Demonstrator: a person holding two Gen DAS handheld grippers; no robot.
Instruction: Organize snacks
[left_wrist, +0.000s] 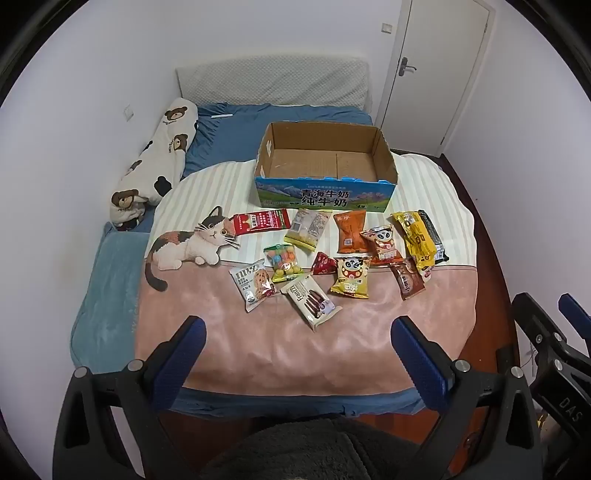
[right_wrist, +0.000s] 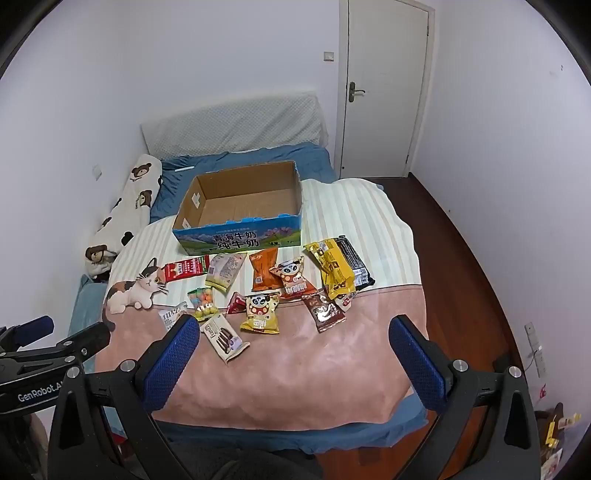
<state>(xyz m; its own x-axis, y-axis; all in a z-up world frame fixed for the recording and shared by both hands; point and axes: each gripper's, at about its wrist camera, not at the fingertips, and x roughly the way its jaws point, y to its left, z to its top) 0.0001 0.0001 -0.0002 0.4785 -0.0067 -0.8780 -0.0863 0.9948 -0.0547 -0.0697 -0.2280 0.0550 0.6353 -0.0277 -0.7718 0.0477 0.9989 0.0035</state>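
Several snack packets lie on a cat-print blanket (left_wrist: 295, 343) on the bed, in front of an empty open cardboard milk box (left_wrist: 325, 166) (right_wrist: 240, 210). Nearest are a white Franzzi biscuit pack (left_wrist: 312, 301) (right_wrist: 225, 339), a cookie pack (left_wrist: 255, 284), a yellow panda pack (left_wrist: 351, 277) (right_wrist: 260, 310) and a brown pack (left_wrist: 406, 282) (right_wrist: 325, 310). My left gripper (left_wrist: 297, 330) is open and empty, held above the blanket's near edge. My right gripper (right_wrist: 291, 332) is open and empty, a little right of the left one.
A bear-print bolster (left_wrist: 155, 166) lies along the left wall. A grey pillow (left_wrist: 273, 83) stands at the headboard. A white door (right_wrist: 384, 85) is at the back right. Dark wooden floor (right_wrist: 472, 258) runs along the bed's right side.
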